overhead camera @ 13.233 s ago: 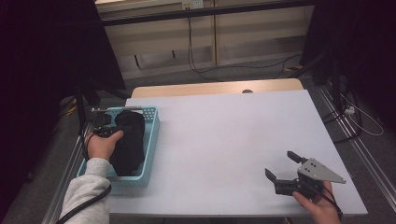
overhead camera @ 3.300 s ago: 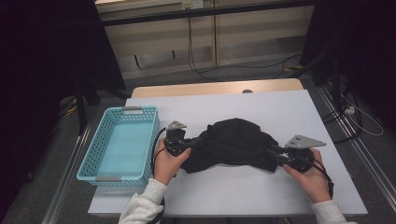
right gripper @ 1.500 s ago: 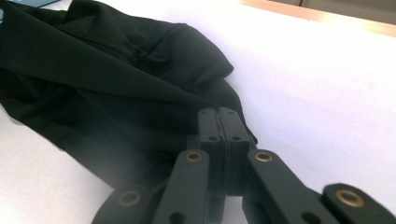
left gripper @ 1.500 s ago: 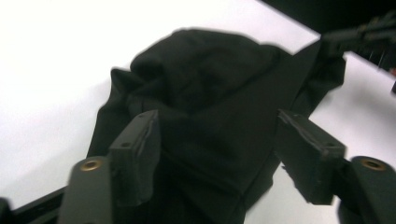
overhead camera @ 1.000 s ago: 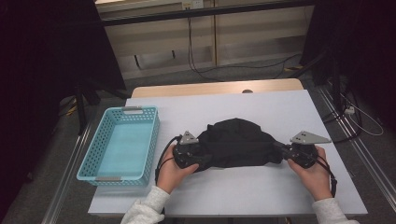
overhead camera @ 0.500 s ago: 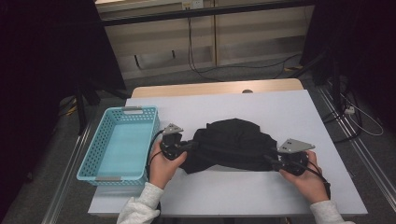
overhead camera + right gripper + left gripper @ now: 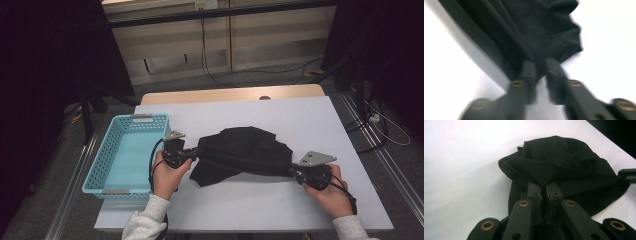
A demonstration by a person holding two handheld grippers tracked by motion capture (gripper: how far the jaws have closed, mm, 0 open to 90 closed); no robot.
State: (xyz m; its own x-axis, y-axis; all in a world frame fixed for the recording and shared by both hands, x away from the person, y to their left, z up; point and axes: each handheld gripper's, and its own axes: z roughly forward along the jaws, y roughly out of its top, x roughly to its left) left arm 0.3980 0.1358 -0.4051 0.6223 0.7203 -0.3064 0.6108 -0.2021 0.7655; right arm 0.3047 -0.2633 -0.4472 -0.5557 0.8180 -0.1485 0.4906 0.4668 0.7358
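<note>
Surface: white table (image 7: 260,210), blue basket (image 7: 125,155) at left.
Garment axis: black cloth (image 7: 240,152) stretched left-right between grippers.
Left gripper (image 7: 192,155): jaws just closed, pinching cloth's left end.
Right gripper (image 7: 292,171): jaws just closed, pinching right end.

Light falls from overhead onto the white table (image 7: 300,120), which glows bright while the room around it sinks into near black, deepest at the upper left and upper right of the high view. The black cloth (image 7: 240,150) swallows detail; its folds barely read. The left gripper view is fairly sharp, the tabletop washed out toward the upper left. The right gripper view is smeared with motion blur, its jaws soft-edged along the bottom
</note>
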